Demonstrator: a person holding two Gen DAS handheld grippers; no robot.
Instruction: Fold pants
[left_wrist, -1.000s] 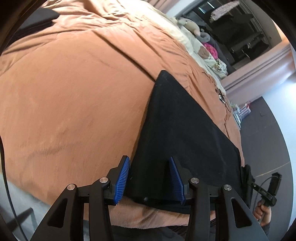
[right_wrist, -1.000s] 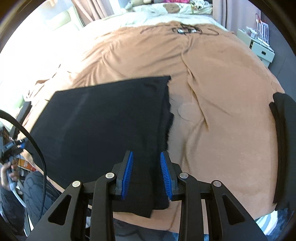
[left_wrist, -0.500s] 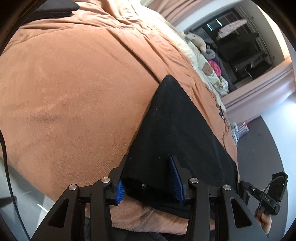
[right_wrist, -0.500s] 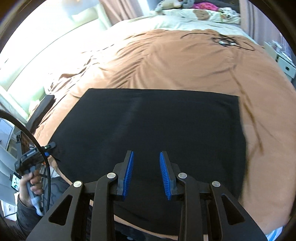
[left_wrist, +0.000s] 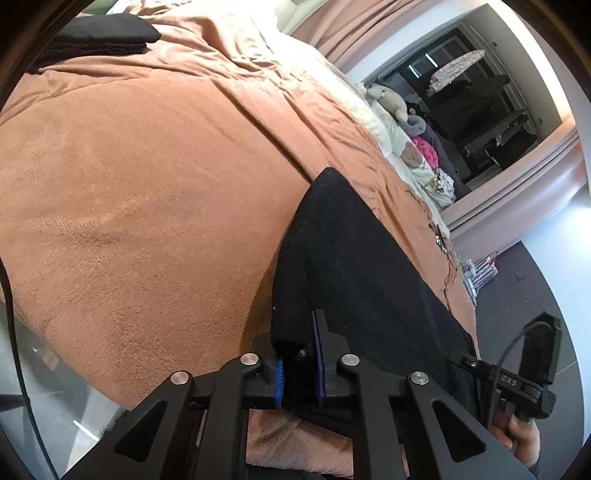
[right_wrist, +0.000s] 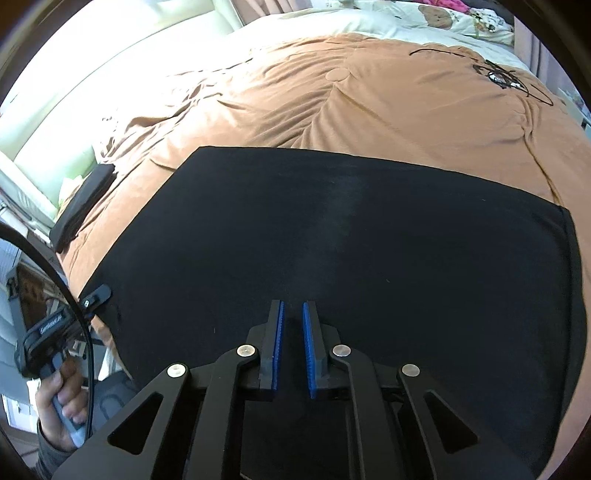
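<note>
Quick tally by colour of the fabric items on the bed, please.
Black: 2, the pants and a folded stack.
Brown: 1, the blanket.
White printed: 1, the pillow.
Total: 4

Black pants are laid flat on a brown blanket covering a bed. The right gripper is held low over the near part of the fabric; its jaws are closing, with only a narrow gap left between the blue pads. Whether cloth is pinched cannot be told. At far left, the left gripper is seen at the pants' edge, gripped by a hand.
</note>
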